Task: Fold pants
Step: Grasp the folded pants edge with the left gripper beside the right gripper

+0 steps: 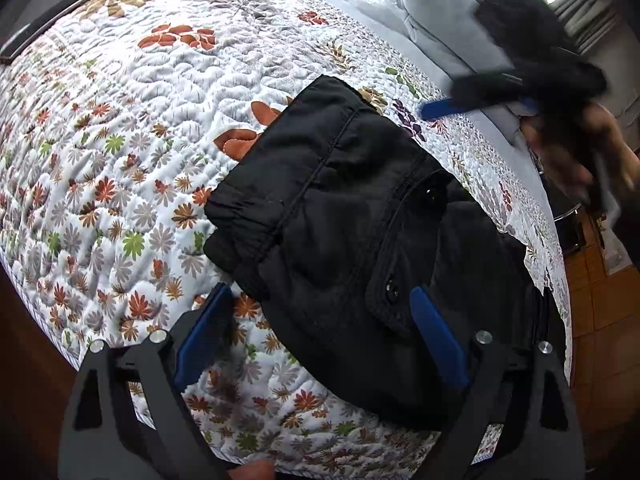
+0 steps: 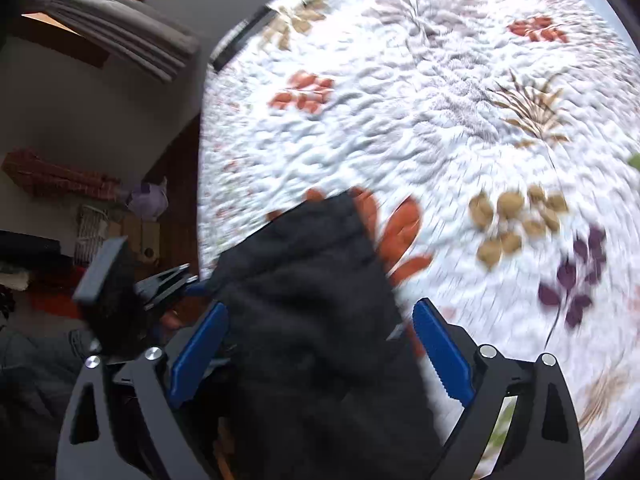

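Note:
Black pants [image 1: 344, 216] lie folded into a compact bundle on the floral quilt [image 1: 120, 140]. My left gripper [image 1: 320, 328] is open, its blue fingers [image 1: 438, 336] wide apart above the near end of the bundle, holding nothing. In the right wrist view, blurred by motion, the pants [image 2: 312, 312] lie between and below the wide-apart blue fingers [image 2: 440, 356] of my right gripper [image 2: 320, 352], which is open. The right gripper also shows in the left wrist view [image 1: 452, 106], beyond the pants' far right side.
Grey pillows [image 1: 440, 20] lie at the head of the bed. A dark flat object [image 1: 44, 24] lies at the quilt's far left edge. The bed's right edge drops to a wooden floor [image 1: 592, 280]. Clutter and a grey curtain [image 2: 120, 32] stand beside the bed.

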Demonstrator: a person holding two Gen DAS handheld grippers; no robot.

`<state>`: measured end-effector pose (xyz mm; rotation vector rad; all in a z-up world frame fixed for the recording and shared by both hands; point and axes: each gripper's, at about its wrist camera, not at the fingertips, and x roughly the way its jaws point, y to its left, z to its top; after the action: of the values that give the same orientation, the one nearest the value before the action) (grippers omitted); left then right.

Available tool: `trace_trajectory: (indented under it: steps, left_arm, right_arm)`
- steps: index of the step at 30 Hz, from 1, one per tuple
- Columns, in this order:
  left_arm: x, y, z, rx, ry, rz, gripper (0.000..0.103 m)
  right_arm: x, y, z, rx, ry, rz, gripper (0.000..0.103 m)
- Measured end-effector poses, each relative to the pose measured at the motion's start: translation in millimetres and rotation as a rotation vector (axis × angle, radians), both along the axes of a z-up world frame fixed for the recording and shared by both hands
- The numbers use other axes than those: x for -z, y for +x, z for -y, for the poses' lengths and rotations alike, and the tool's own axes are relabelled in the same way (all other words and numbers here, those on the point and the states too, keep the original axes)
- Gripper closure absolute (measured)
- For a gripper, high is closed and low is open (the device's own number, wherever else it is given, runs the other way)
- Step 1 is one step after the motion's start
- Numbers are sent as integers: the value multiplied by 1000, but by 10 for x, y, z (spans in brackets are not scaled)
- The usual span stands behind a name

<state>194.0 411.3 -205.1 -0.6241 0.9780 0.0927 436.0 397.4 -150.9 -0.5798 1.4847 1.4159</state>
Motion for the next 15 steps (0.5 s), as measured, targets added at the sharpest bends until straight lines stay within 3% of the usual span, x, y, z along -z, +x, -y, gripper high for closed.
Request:
trace_trajectory:
  steps: [4,8,11,15]
  left_arm:
    - [25,38,42,17,24,-20,8]
    - [35,66,126,36,58,-21,3]
    - [40,60,112,38,53,-22,3]
    - [15,5,67,20,16,-22,3]
  right_arm:
    - [255,168,-238,-46,-42,-40,6]
    - [394,151,-403,-100,-21,-152,6]
    - [571,69,-520,-159,-80,-110,4]
    - [624,27,-542,-184,-89,-144,3]
